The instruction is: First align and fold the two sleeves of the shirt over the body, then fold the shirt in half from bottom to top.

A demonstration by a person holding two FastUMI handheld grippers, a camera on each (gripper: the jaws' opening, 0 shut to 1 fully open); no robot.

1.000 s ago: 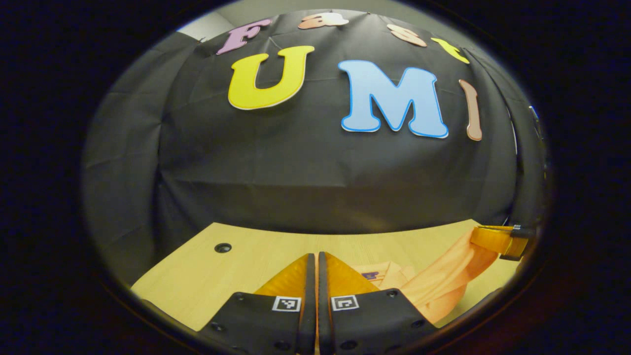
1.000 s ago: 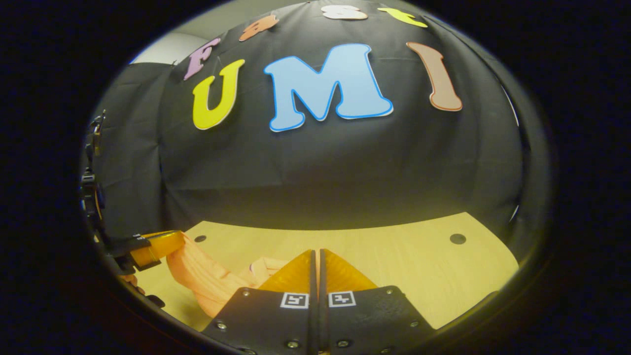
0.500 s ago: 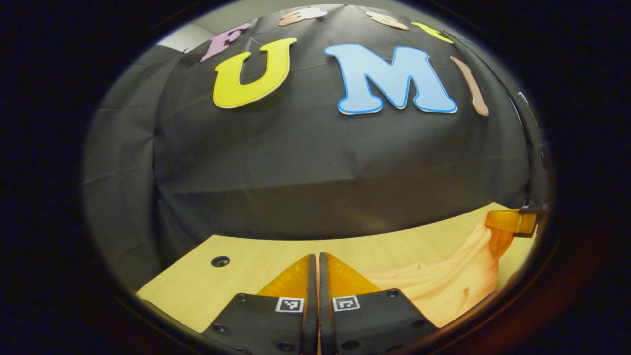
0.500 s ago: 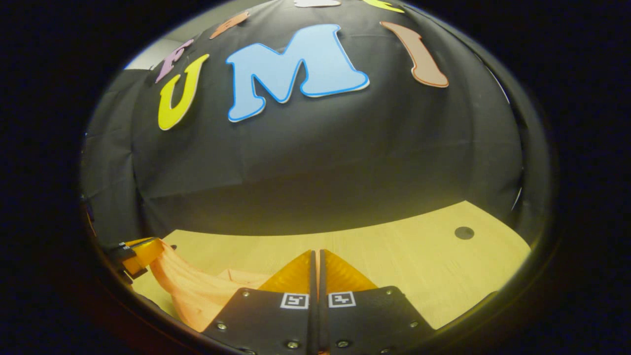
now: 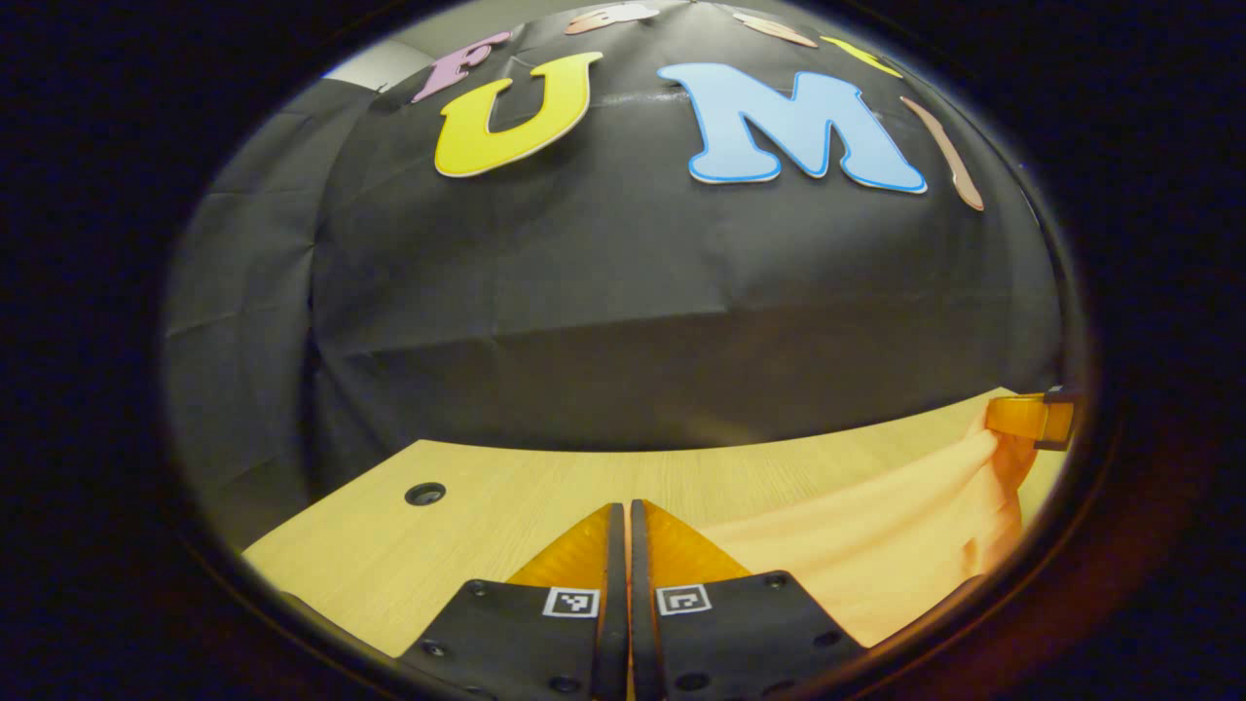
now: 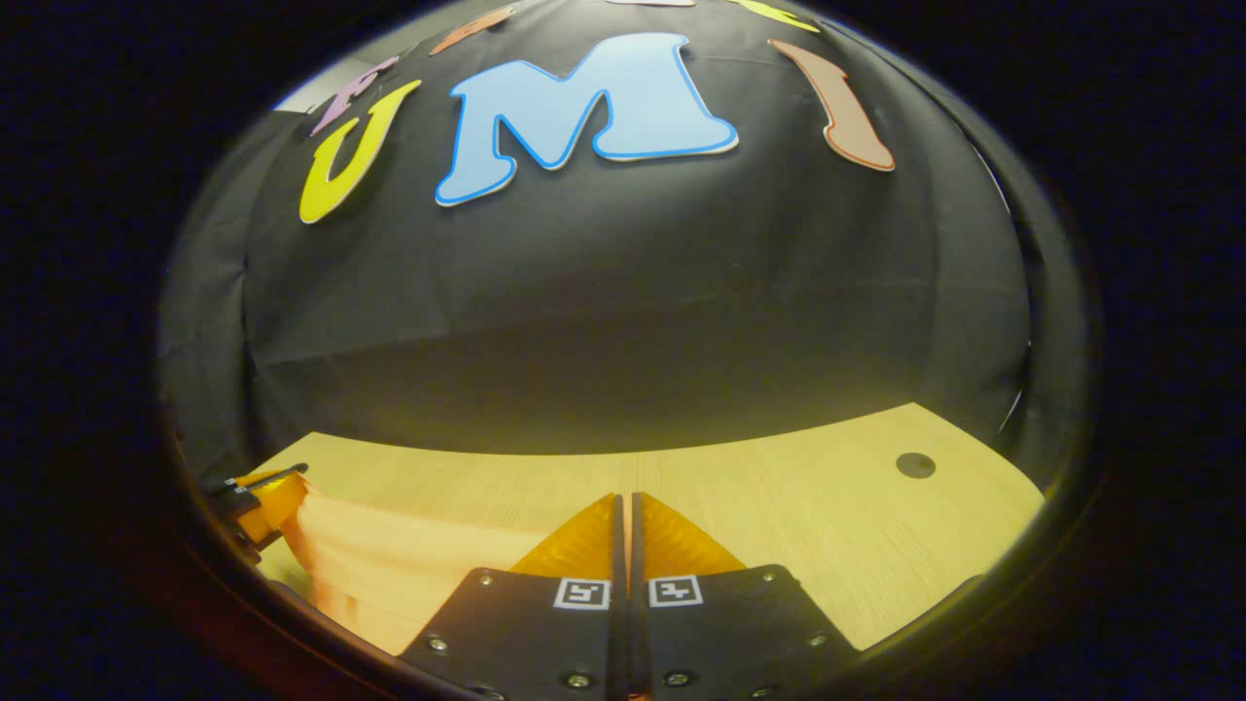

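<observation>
**Shirt held taut between two closed grippers above the table**

The left gripper (image 5: pixel 619 516) is seen pointing level towards the booth's wall, its two fingers pressed together with only a thin slit between them; orange cloth is seen running in at its right side, though the pinch itself is hidden. The right gripper (image 6: pixel 623 506) is posed the same way, fingers closed alike, and in the left gripper view it is seen at the far right (image 5: pixel 1030 417), clamped on a corner of the cloth. In the right gripper view the left gripper is seen low at the left (image 6: pixel 261 492), closed on the opposite corner.

One shirt (image 5: pixel 876 555) is counted, orange, hung as a span between the two grippers over the near edge of the table (image 5: pixel 467 516). Two grippers and two round holes (image 5: pixel 425 494) (image 6: pixel 915 465) in the table, near its back corners, are counted.

Compared with a second ago, the cloth has been drawn out from a sagging, bunched band into a flatter, wider sheet, the collar and label are no longer seen, and the grippers have been moved farther apart.
</observation>
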